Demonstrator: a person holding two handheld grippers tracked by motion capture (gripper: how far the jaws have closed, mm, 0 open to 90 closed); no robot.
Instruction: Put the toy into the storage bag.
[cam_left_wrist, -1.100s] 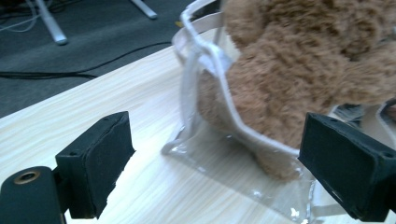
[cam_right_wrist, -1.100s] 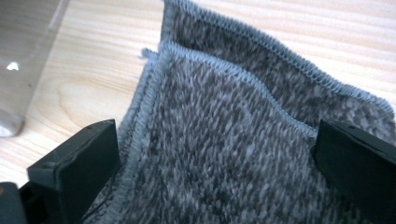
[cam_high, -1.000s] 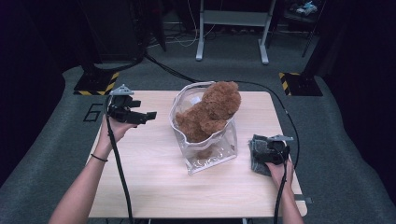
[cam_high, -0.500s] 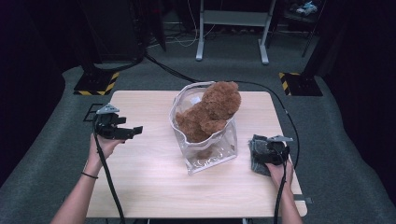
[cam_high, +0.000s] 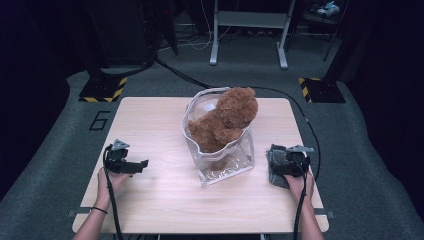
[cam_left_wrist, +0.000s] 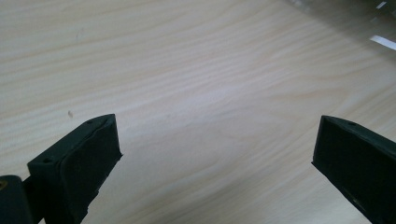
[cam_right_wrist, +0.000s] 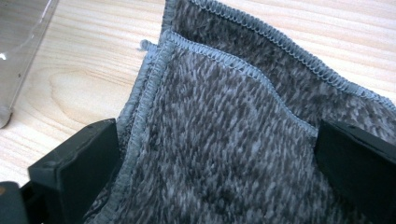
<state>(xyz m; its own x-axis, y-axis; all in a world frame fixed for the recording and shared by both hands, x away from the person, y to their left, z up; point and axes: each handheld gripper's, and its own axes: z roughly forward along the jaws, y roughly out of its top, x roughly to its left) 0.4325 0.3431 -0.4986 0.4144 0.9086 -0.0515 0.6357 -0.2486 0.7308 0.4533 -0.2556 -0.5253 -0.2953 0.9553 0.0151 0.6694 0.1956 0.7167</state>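
The pale wooden table (cam_high: 165, 125) is carrying everything, standing on a grey carpeted floor (cam_high: 45, 165) with black-and-yellow striped plates at its far corners. A black "6" (cam_high: 100, 120) is showing on the floor by the table's far left corner.

Near the middle of the table, a clear plastic bag (cam_high: 222, 162) is standing upright with its mouth gaping open, and a brown teddy bear (cam_high: 225, 122) is sitting in it, its head and upper body sticking out above the rim and leaning toward the right.

At the right edge of the table, just beside the bag but apart from it, a folded grey cloth (cam_right_wrist: 224, 130) is lying flat; in the right gripper view its stitched hem is running across the wood, with a corner of the bag showing at the upper left.

The right claw (cam_high: 286, 161) is resting low over that cloth with its jaws spread wide, the cloth lying between them and the pads not pressing on it.

The left claw (cam_high: 131, 166) is hovering low over bare table at the near left, well apart from the bag. Its jaws have just been opening and are standing wide in the left gripper view, with nothing between them but wood grain.
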